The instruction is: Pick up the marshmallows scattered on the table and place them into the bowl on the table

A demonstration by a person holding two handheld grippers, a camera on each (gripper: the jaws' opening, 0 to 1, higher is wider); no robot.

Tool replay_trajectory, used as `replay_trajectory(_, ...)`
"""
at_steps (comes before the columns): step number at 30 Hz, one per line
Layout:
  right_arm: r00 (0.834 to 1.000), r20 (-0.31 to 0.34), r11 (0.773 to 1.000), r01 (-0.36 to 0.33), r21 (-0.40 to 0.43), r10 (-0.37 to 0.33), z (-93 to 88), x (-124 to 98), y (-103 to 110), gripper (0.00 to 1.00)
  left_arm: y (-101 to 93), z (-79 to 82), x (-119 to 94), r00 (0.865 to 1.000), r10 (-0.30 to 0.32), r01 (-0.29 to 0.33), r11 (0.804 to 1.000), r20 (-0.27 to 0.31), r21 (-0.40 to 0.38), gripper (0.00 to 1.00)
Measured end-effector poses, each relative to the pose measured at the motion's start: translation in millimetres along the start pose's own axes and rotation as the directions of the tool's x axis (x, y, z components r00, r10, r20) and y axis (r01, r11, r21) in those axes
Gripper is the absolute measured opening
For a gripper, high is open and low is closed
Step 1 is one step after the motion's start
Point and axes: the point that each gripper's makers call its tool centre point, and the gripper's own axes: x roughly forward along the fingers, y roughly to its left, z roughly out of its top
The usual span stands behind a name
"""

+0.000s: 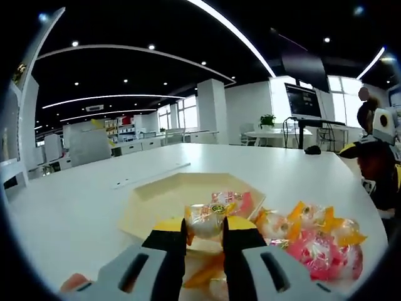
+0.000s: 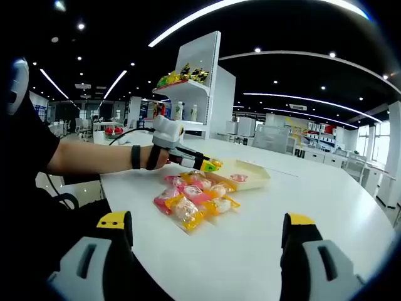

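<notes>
Over the bowl's near rim, a wrapped marshmallow is clamped between the jaws of the left hand-held gripper; the jaws are closed on it, clear wrapper with an orange end and green label visible. Step in hand is judged to be carry-and-drop: piece is lifted and sits at the bowl edge, not yet released.

Next move, as judged: the piece needs to be carried a little further forward so it is fully over the bowl's interior, then the jaws opened. Release too early risks a drop on the rim or outside it.

Bowl: shallow, pale yellow, angular sides, on the white table. One pink-wrapped marshmallow is already inside, confirmed in the right gripper view at. Otherwise the bowl interior looks bare.

Remaining pile: a cluster of pink, orange and yellow wrapped pieces lying on the table just beside the bowl, on the side nearer the person. Several pieces left, exact count cannot be told. Task is judged early in progress.

Right hand-held gripper: jaws spread wide, nothing held, parked at the near table edge well back from the pile.
</notes>
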Motion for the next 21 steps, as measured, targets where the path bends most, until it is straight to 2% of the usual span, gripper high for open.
replay_trajectory(5,1.0,0.011,1.0,-0.025,0.006,0.024,1.6,0.9,5.5,0.97,1.8,-0.8,-0.5,1.0,0.005,-0.005,1.0,0.003,-0.03,0.23)
replay_trajectory(21,1.0,0.01,1.0,-0.016,-0.003,0.016,3.5,-0.1,2.9,0.97,1.4,0.2,-1.9,0.999,0.018,-0.017,0.999,0.031,-0.041,0.24)
